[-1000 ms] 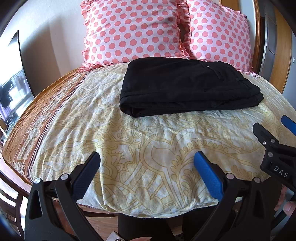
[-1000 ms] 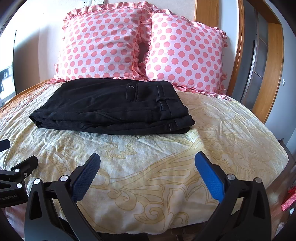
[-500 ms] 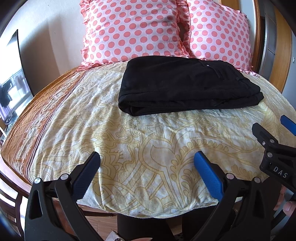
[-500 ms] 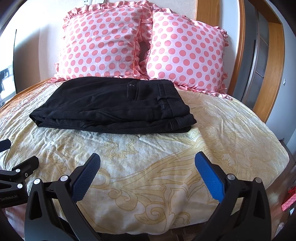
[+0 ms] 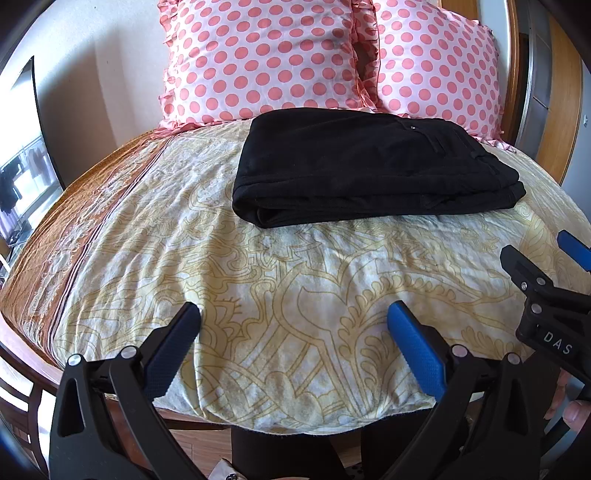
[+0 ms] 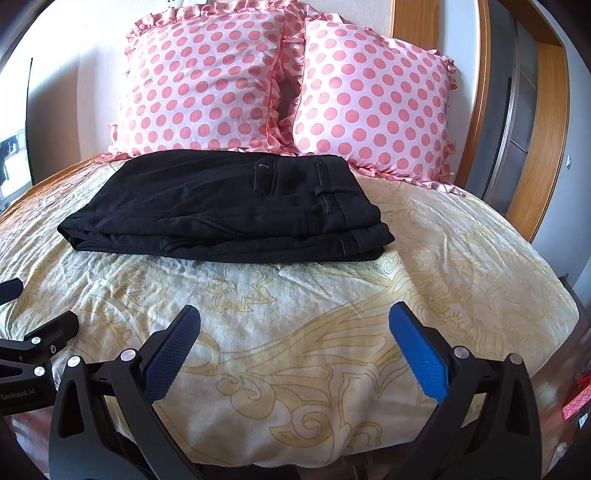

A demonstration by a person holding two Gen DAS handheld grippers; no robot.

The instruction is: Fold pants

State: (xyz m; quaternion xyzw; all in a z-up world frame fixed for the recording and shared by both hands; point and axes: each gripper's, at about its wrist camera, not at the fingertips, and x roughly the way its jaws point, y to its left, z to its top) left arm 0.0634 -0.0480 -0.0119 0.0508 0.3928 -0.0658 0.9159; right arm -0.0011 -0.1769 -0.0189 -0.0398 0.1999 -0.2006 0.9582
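Here the folded black pants [image 5: 365, 170] lie on the far part of the bed [image 5: 295, 280], before two pillows [image 6: 207, 88]. Both grippers, left [image 5: 293, 317] and right [image 6: 294, 321], hold their fingers apart and empty.

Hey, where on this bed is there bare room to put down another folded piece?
Bare bedspread lies between the folded pants and both open grippers, plus right of the pants. It is crowded behind, where the pillows stand.

Two polka-dot pillows [image 6: 280, 85] stand against the headboard [image 6: 413, 22] on a yellow-patterned bedspread [image 6: 332, 314].
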